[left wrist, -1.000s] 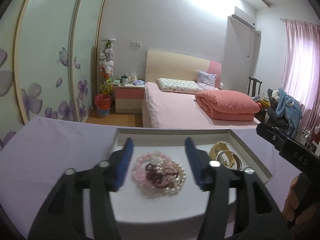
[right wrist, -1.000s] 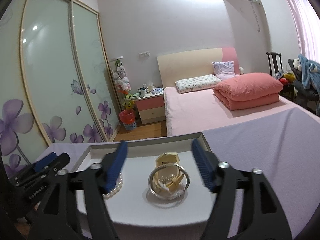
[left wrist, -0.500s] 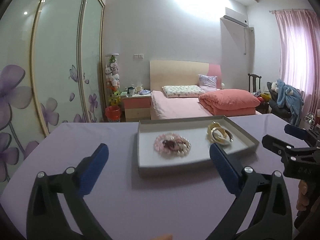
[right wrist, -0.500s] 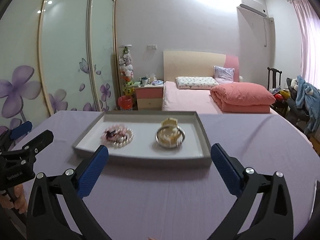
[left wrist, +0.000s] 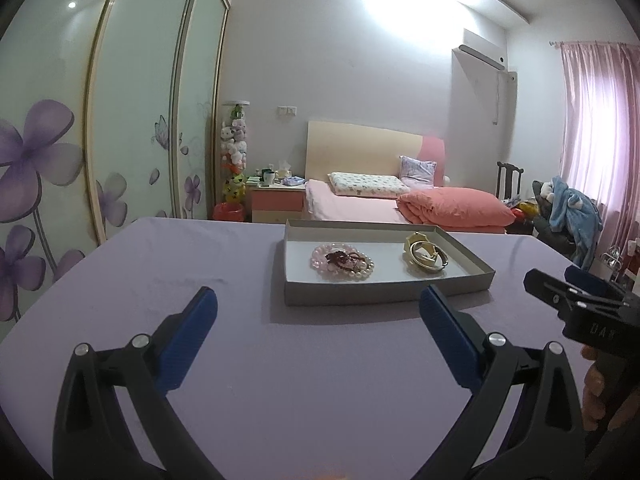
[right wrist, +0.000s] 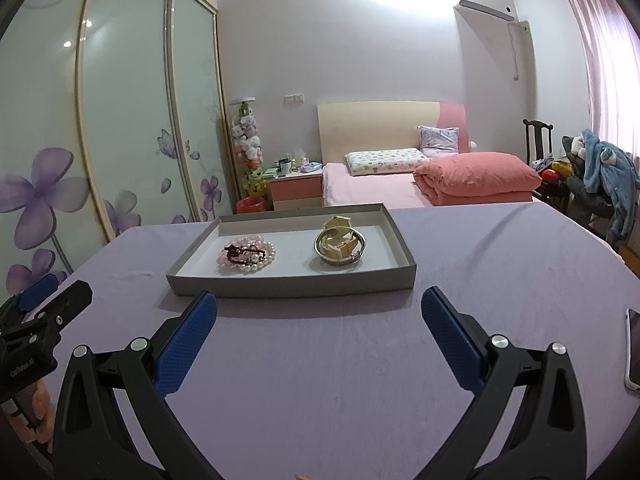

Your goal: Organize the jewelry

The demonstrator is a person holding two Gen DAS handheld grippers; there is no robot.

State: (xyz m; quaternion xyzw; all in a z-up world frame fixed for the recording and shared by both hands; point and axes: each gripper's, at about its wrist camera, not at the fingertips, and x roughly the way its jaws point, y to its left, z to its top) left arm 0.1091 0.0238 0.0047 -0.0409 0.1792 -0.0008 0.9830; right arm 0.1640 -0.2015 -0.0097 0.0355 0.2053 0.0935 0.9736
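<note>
With the beaded bracelets (left wrist: 342,262) and the metal bangles (left wrist: 426,257) lying in two neat piles inside the grey tray (left wrist: 384,294) at mid-frame, the left gripper (left wrist: 318,304) and right gripper (right wrist: 319,304) stand wide apart, empty, below it, so the sorting looks essentially finished.

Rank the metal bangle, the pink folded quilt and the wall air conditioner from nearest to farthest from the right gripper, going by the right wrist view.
From the right gripper:
1. Metal bangle, in the tray's right half, just ahead on the purple table.
2. Pink folded quilt, on the bed beyond the table, to the right.
3. Air conditioner, high on the far wall, upper right.
</note>
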